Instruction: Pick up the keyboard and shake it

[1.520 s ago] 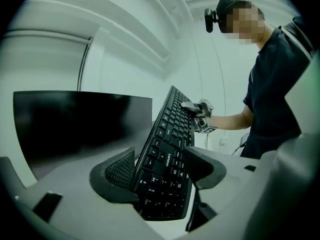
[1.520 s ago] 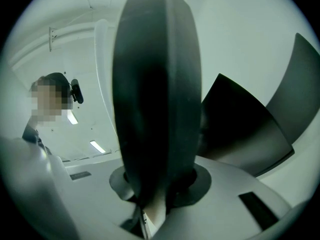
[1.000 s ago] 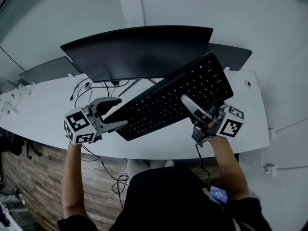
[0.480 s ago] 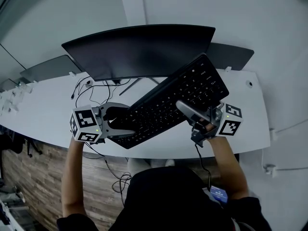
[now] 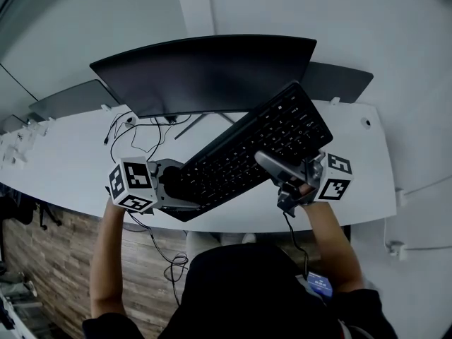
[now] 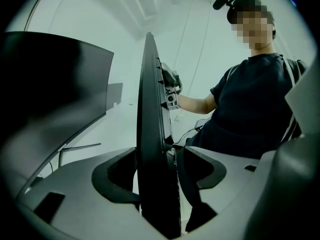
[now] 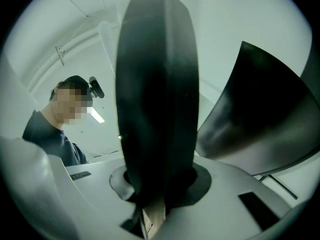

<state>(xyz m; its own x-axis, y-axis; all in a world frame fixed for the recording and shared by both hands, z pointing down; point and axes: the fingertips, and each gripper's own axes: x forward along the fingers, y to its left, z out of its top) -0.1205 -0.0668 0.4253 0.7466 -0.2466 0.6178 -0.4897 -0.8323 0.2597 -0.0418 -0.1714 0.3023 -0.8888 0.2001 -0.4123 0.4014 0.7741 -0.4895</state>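
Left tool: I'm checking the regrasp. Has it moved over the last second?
Yes. The left tool has shifted right and toward the desk's near edge, over the keyboard's lower-left end.

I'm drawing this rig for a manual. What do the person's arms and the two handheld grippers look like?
Both the left gripper and right gripper are light grey with long curved jaws. Each carries a white cube printed with black square markers. A thin black cable hangs from the right one. The person wears a black short-sleeved shirt; forearms are bare.
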